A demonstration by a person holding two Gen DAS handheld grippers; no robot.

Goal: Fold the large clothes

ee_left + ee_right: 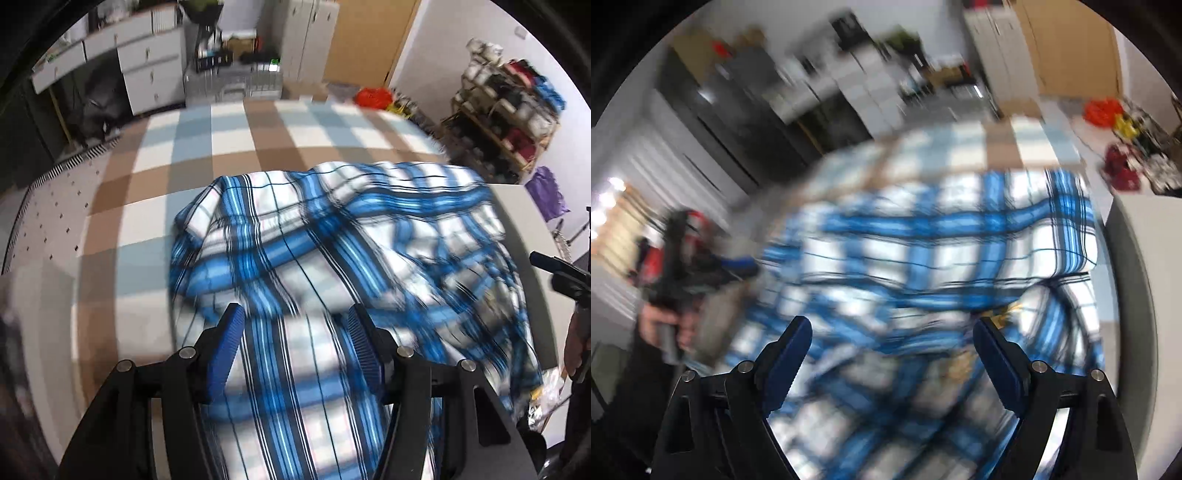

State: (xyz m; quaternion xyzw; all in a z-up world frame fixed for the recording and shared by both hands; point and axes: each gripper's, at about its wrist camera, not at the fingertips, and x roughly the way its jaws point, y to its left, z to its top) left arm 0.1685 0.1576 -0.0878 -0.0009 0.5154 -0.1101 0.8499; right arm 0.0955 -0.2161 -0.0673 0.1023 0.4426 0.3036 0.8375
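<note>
While the blue plaid garment [332,258] lies heaped on the checked cloth [229,147], the left gripper [295,347] stands half-open over it, whether gripping I cannot tell, and the right gripper [892,354] gapes wide, empty, probably ready to seize an edge.

Your left wrist camera looks steeply down, close over the plaid shirt [332,258] on the checkered cloth [221,147]. Your right wrist camera looks down from the other side, equally near and blurred. Both share the shirt and cloth.
</note>
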